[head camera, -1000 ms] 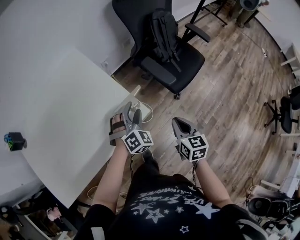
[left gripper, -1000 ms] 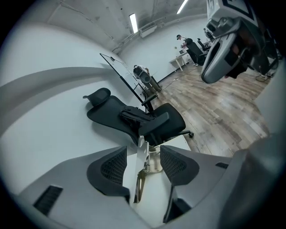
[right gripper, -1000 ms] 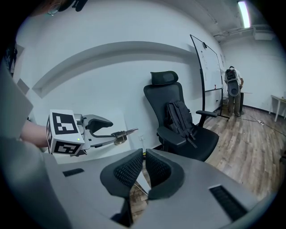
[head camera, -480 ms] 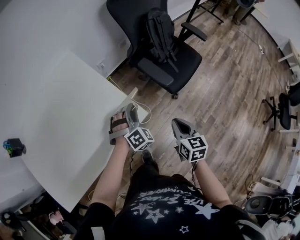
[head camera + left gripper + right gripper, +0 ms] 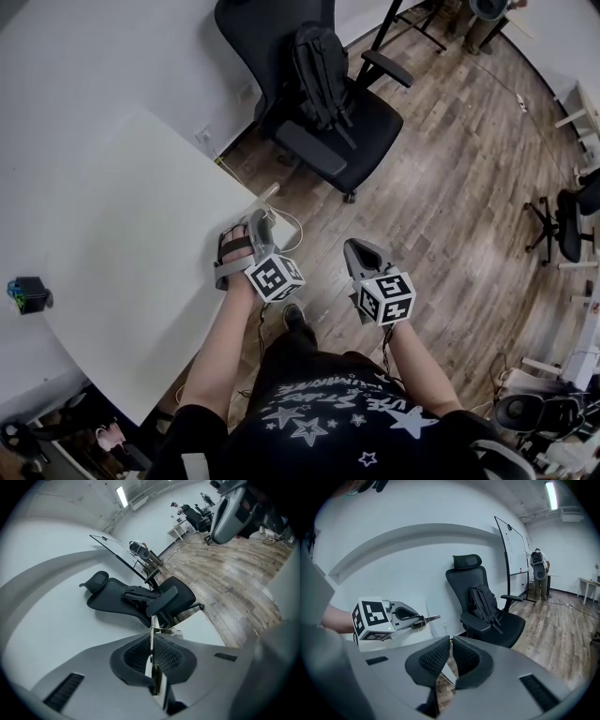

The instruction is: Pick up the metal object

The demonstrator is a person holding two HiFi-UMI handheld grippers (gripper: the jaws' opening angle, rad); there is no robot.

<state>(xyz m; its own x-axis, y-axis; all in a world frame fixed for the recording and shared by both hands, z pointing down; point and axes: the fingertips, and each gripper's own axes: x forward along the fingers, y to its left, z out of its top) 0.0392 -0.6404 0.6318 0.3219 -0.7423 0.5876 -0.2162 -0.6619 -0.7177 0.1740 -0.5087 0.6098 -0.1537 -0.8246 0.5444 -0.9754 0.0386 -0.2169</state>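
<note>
The left gripper's (image 5: 151,639) fingers (image 5: 171,656) are closing tight on the thin metal object (image 5: 431,618), held edge-on above the tabletop (image 5: 141,234) corner, so it could pivot or slip to the floor (image 5: 450,187), the right gripper's (image 5: 451,656) fingers being together and empty.

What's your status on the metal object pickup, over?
Left gripper shut on thin metal strip. Right gripper shut, empty. Strip by the white table corner, nothing in the way.
</note>
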